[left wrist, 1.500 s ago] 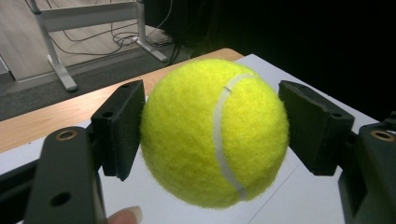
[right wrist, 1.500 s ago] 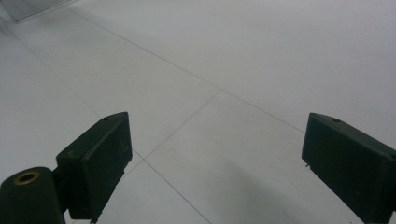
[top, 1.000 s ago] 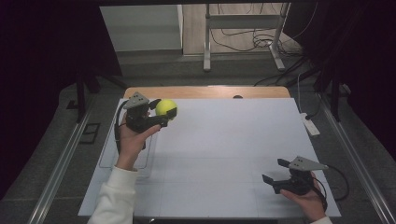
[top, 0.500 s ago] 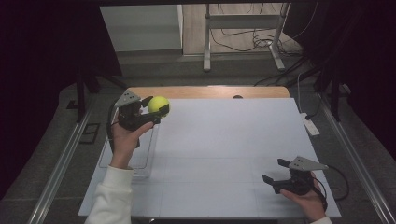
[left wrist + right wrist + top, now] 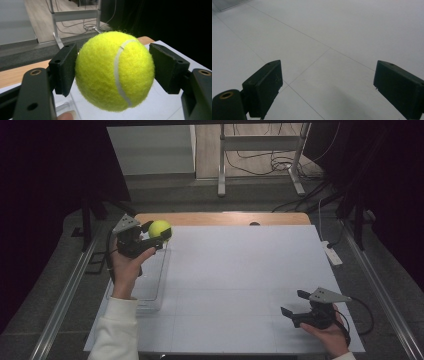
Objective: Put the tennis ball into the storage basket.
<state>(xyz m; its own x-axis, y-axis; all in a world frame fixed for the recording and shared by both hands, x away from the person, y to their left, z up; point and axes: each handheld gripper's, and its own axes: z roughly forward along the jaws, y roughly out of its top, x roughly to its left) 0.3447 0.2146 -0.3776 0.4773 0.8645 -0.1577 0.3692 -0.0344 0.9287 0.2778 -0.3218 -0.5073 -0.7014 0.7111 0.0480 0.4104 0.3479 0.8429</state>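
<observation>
A yellow tennis ball [image 5: 159, 228] [image 5: 115, 70] hangs above the table's far left corner, with my left gripper [image 5: 156, 236] [image 5: 113, 71] shut on it. Both black pads [image 5: 63, 67] press on the ball's sides. It is held over the far end of a clear plastic tray [image 5: 152, 285]. My right gripper [image 5: 295, 304] [image 5: 328, 87] rests low at the table's near right, open, with only the white table sheet [image 5: 337, 37] between its fingers.
The white sheet [image 5: 240, 280] covers most of the table; a strip of bare wood [image 5: 225, 218] runs along the far edge. A white power strip [image 5: 331, 253] lies off the right edge. A metal stand [image 5: 260, 150] and cables are on the floor beyond.
My left gripper has carried the ball a little to the left and toward the far edge. The right gripper has stayed still.
</observation>
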